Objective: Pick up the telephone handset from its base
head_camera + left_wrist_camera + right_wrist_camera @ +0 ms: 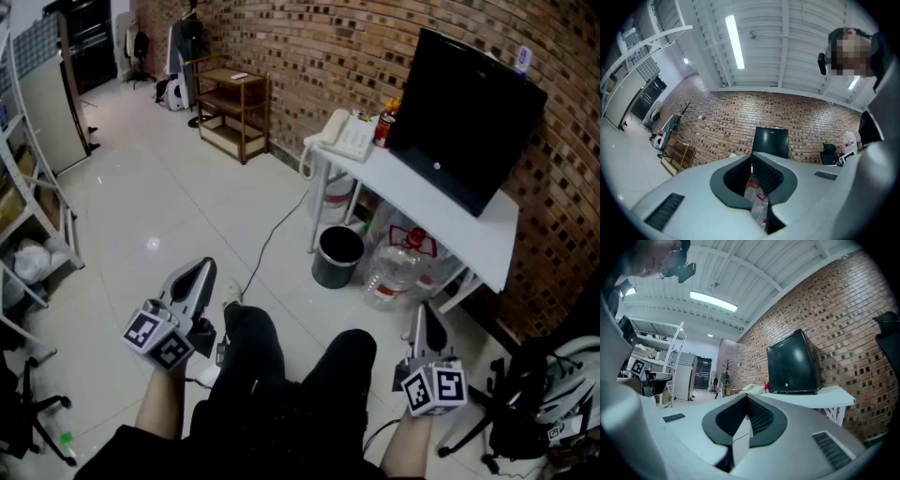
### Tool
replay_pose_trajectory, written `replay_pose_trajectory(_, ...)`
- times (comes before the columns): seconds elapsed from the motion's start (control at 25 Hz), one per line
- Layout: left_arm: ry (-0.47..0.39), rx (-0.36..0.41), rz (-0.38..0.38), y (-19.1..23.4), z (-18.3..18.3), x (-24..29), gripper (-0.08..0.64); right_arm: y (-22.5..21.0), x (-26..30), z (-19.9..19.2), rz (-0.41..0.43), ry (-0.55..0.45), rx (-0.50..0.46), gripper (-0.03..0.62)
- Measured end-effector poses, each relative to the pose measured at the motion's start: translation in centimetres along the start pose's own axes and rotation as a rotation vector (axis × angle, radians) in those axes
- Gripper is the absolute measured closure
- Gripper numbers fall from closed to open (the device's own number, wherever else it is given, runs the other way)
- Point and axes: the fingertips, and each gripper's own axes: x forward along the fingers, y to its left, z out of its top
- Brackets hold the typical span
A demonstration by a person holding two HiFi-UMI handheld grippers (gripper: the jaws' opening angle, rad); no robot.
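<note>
A white telephone sits at the left end of a white table against the brick wall, its handset lying on the base. The right gripper view shows the telephone small and far off. Both grippers are held low over the person's lap, well short of the table. My left gripper points toward the floor ahead, jaws together with nothing between them. The right gripper aims toward the table, and its jaws meet at the tips, empty.
A black monitor fills most of the table, with a red can beside the phone. Under the table stand a black bin and clear water jugs. A wooden shelf stands farther left, a metal rack at the left edge.
</note>
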Motion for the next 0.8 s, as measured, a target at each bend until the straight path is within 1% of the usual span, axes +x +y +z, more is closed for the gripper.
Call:
replay_pose_trajectory(0.24, -0.021, -0.014, -0.017, -0.6, 1.9, 0.2, 0.548, 0.7, 0.7, 2.9, 0.015, -0.025, -0.017, 0.585)
replay_pose_trajectory(0.32, -0.034, -0.015, -0.016, -0.4, 2.3, 0.3, 0.548, 0.7, 1.1, 3.7, 0.008, -0.042, -0.024, 0.585)
replay_pose_trajectory(0.4, -0.060, -0.034, -0.021, -0.5, 3.0, 0.5, 0.548, 0.6, 1.2, 4.0, -0.008, -0.057, -0.022, 0.586)
replay_pose_trajectory(0.48, -0.078, -0.047, -0.032, -0.8, 3.2, 0.6, 0.548, 0.6, 1.0, 3.6, -0.026, -0.069, -0.009, 0.584)
replay_pose_trajectory(0.56, -0.059, -0.032, -0.035, -0.5, 2.2, 0.5, 0.548, 0.7, 0.8, 2.6, -0.038, -0.066, 0.005, 0.584)
replay_pose_trajectory(0.68, -0.031, -0.007, -0.023, 0.6, 0.6, 1.0, 0.548, 0.8, 1.8, 0.8, -0.034, -0.028, 0.003, 0.584)
replay_pose_trajectory(0.8, -0.019, 0.022, -0.022, 1.8, -0.2, 2.7, 0.548, 0.2, 3.2, 0.1, -0.023, -0.001, -0.007, 0.584)
